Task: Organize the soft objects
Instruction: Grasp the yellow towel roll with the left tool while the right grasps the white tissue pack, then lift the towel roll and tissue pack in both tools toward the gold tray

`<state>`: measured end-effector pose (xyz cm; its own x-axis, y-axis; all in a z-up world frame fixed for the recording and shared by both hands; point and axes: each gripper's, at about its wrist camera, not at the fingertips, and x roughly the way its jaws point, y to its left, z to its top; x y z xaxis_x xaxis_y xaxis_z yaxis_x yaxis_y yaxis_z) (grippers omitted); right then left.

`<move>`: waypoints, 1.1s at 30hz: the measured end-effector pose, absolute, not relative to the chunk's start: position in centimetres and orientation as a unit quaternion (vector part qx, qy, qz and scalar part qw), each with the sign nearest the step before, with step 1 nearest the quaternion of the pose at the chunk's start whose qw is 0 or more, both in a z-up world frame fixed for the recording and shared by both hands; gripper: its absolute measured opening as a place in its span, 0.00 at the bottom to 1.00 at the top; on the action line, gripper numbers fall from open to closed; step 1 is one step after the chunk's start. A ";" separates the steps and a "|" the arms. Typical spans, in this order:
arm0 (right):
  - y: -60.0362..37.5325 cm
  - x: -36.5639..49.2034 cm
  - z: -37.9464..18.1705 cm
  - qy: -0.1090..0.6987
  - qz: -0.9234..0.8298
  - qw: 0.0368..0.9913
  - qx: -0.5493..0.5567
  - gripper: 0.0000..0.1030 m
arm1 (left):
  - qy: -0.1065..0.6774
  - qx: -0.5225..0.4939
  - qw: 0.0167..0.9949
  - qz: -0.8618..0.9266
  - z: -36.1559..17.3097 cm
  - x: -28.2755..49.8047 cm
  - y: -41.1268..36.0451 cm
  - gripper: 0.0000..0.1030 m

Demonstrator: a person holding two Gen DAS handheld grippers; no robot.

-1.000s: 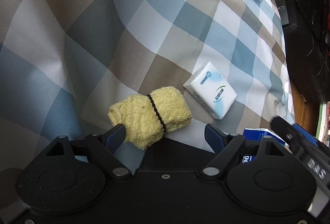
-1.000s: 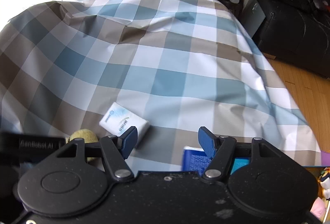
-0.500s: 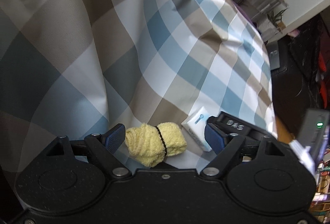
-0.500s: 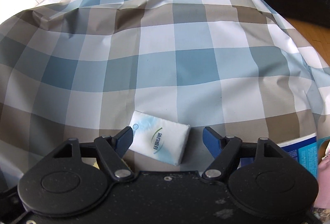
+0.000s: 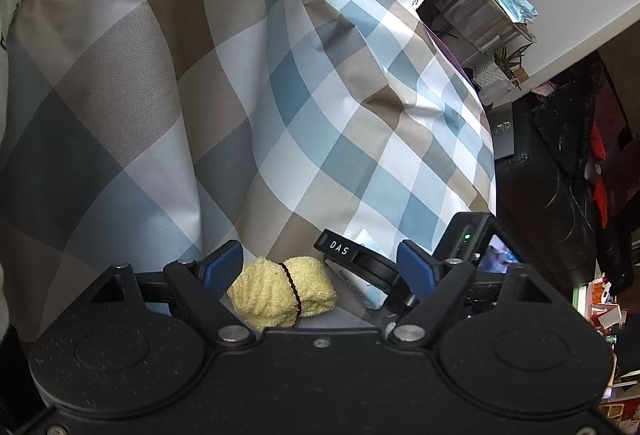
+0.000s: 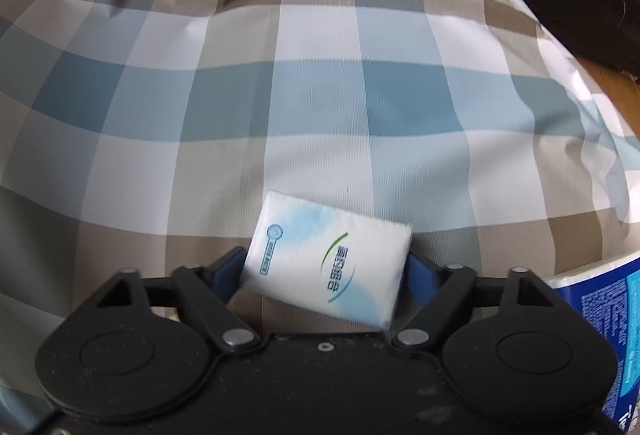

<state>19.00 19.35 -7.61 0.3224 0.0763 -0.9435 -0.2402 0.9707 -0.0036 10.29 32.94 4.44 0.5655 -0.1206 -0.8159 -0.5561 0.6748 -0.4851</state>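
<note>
My right gripper [image 6: 326,269] is opening around the tissue pack [image 6: 328,255] on the checked cloth [image 6: 320,95], near its edge; only left view shows yellow towel roll [image 5: 282,291] between my left gripper's [image 5: 320,267] parted fingers

Cloth [image 6: 320,75]: checked blue, tan, white & grey. Tissue pack [image 6: 328,267]: white w/ pale blue swirl, green-blue logo. Towel roll [image 5: 280,291]: pale yellow, black band. Gripper pads [image 5: 220,269] blue, bodies black
</note>
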 end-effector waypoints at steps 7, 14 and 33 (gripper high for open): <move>18.4 18.3 -5.0 0.522 0.128 0.838 -0.099 0.76 | 0.446 -0.370 0.802 0.143 4.4 10.2 32.8 0.77; 14.1 16.8 0.7 0.468 0.177 0.859 -0.110 0.76 | 0.464 -0.357 0.798 0.140 3.5 10.8 32.3 0.77; -3.2 8.9 7.1 0.384 0.236 0.888 -0.093 0.76 | 0.567 -0.267 0.766 0.143 -1.9 13.6 28.4 0.77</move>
<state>8.95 -3.17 7.14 0.5946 0.3479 -0.7249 -0.4899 0.8716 0.0166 13.63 28.44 -1.86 0.3156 -0.0833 -0.9452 -0.5226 0.8162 -0.2464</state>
